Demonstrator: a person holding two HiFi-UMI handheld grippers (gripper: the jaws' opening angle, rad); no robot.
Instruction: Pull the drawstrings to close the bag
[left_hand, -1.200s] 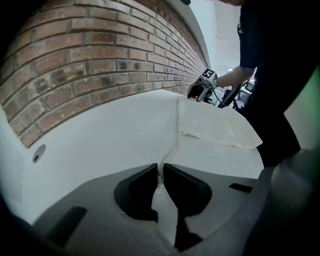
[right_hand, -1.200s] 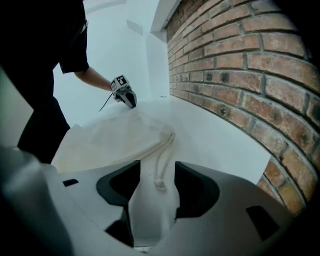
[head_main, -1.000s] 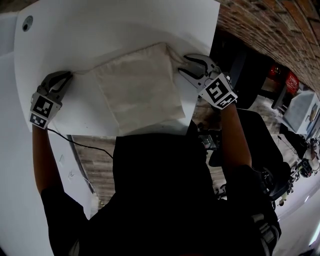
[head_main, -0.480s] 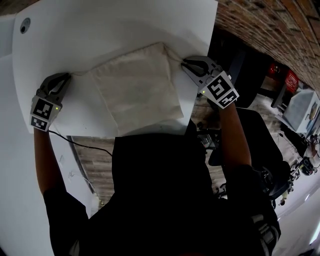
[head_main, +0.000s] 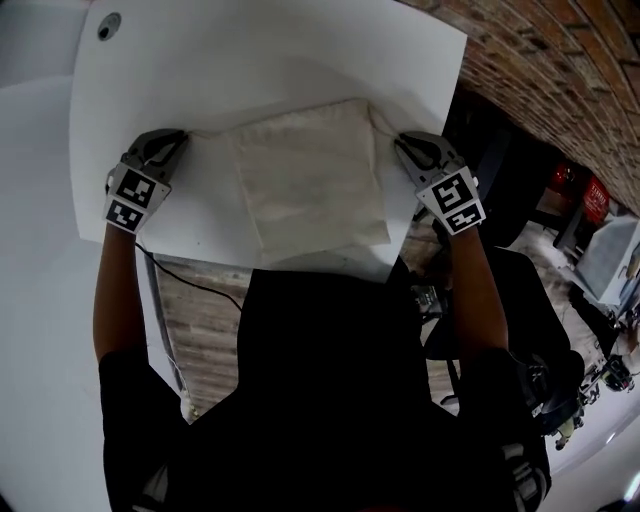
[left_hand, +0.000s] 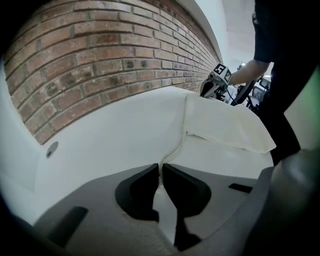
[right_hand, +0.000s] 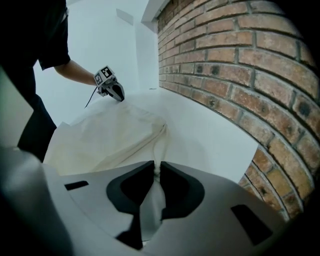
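A cream cloth bag (head_main: 310, 185) lies flat on the white table (head_main: 280, 60). A thin drawstring leaves each side of its far edge. My left gripper (head_main: 180, 137) is at the bag's left, its jaws shut on the left drawstring (left_hand: 172, 150) and just closed a little further. My right gripper (head_main: 400, 143) is at the bag's right. Its jaws have just closed and pinch the right drawstring (right_hand: 161, 145). In the left gripper view the bag (left_hand: 225, 125) lies ahead with the right gripper (left_hand: 212, 87) beyond it. The right gripper view shows the bag (right_hand: 105, 137) and the left gripper (right_hand: 114, 91) behind it.
A brick wall (head_main: 560, 90) runs along the table's far right side. The table's edge is close by the right gripper. A round hole (head_main: 108, 25) sits in the table's far left corner. A black cable (head_main: 190, 285) hangs below the near edge.
The right gripper's jaws stood open beside the bag's corner and are now shut on the drawstring. The left gripper has stayed at its drawstring. The head view has shifted.
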